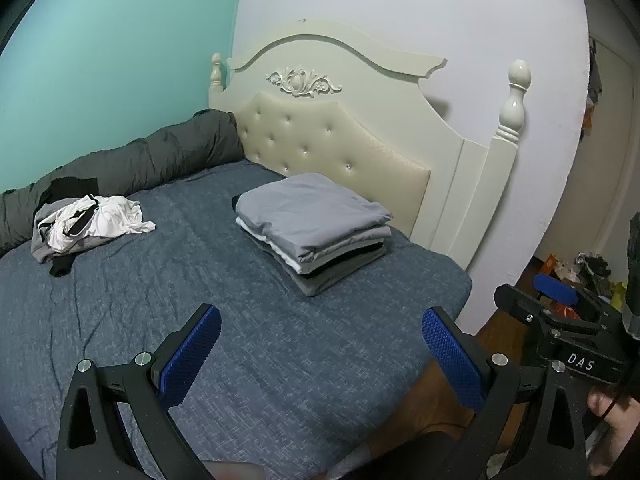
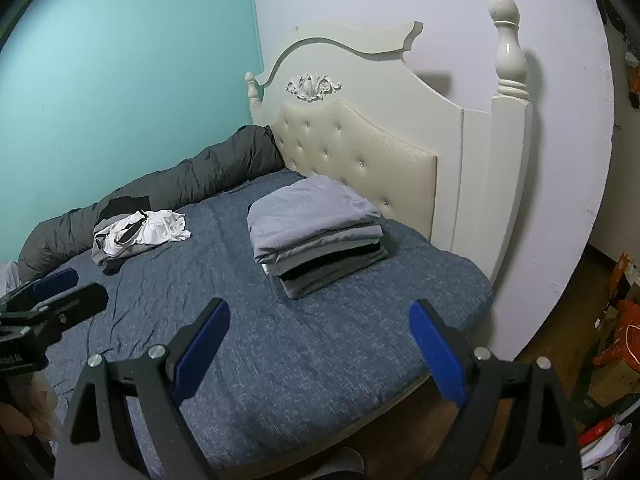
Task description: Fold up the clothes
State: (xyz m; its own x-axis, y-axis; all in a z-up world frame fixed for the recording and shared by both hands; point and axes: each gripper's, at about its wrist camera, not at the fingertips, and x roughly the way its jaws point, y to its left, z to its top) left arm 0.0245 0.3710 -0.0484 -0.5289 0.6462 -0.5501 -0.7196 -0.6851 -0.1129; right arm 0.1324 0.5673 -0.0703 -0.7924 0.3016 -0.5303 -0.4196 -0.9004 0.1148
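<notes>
Left wrist view is showing the left gripper (image 1: 320, 356) hovering over the near part of the bed (image 1: 120, 320), its jaws standing wide apart and grasping nothing, only blue-grey sheet lying between the blue pads (image 1: 192, 360). A stack of folded clothes (image 1: 316, 228), light grey on top with white, grey and black layers beneath, is sitting on the bed just in front of the cream headboard (image 1: 332, 136). Well apart from it, toward the teal wall, an unfolded pile of clothes (image 1: 88, 224) in white, grey and black is lying crumpled beside a dark rolled duvet (image 1: 160, 156). At the right edge the right gripper (image 1: 560, 312) is showing, a hand (image 1: 612, 428) gripping its handle.

Right wrist view is giving the right gripper (image 2: 320, 344) likewise poised above the bed (image 2: 280, 360), jaws released and empty, with the folded stack (image 2: 316, 232) ahead and the loose pile (image 2: 140, 232) off to the left. Clutter (image 2: 616, 340) is sitting on the floor at the right.
</notes>
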